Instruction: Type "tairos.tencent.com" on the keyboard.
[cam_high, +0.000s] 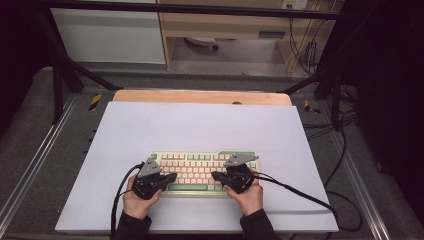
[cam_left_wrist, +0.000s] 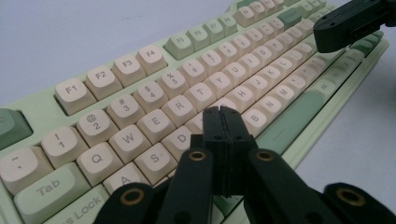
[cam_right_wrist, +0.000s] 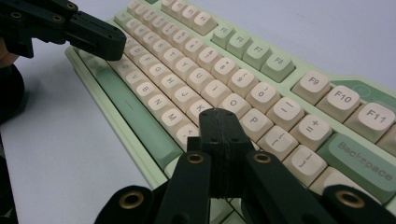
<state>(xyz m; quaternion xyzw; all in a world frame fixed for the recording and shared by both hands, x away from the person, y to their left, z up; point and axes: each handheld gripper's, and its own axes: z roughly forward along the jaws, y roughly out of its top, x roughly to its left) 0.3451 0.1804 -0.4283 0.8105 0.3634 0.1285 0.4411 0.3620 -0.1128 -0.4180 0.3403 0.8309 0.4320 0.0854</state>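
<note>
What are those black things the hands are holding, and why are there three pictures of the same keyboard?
A person sits at a table and holds a tool in each hand. Each tool is a black gripper with two jaws that can pinch. The left gripper and the right gripper both have their jaws pressed shut, and nothing is between them.

The top picture comes from a camera above, looking down. The other two come from little cameras riding on each gripper, looking along its jaws, so everything looks big and close.

On the white table cover lies a pale green keyboard with cream keys. Each closed gripper points at the keys from its side: the left near the letter keys beside R, the right near P.
</note>
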